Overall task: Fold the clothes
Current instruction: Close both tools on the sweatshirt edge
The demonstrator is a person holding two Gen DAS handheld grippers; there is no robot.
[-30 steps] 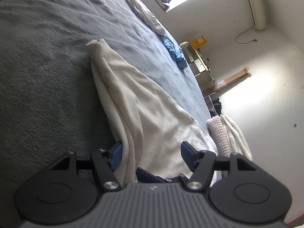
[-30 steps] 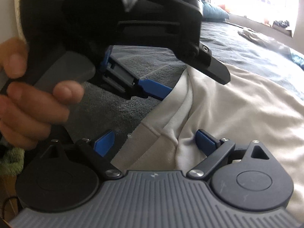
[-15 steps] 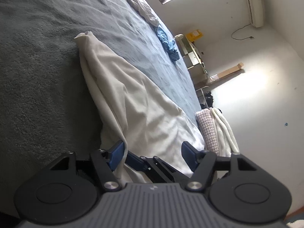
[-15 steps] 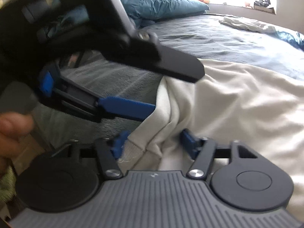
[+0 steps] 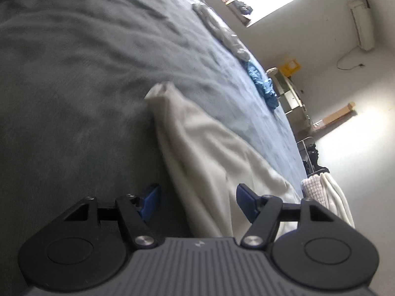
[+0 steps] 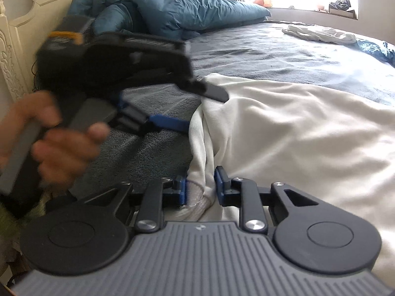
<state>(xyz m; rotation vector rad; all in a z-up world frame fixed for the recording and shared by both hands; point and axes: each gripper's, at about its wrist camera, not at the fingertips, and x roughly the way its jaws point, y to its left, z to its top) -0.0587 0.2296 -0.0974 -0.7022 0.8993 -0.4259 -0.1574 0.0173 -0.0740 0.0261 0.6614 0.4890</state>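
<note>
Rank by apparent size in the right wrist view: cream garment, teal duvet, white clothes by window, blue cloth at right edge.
1. cream garment, though nearest the camera
2. teal duvet
3. white clothes
4. blue cloth, cropped by the frame, so unsure

On the one bed (image 6: 259, 49): one cream garment (image 6: 308, 135), one white garment (image 6: 321, 33), one blue garment (image 5: 263, 83) and one teal duvet (image 6: 172, 7). Two grippers (image 6: 200, 190) (image 5: 195, 199). Beside the bed hang perhaps two cloths (image 5: 325, 190).
</note>
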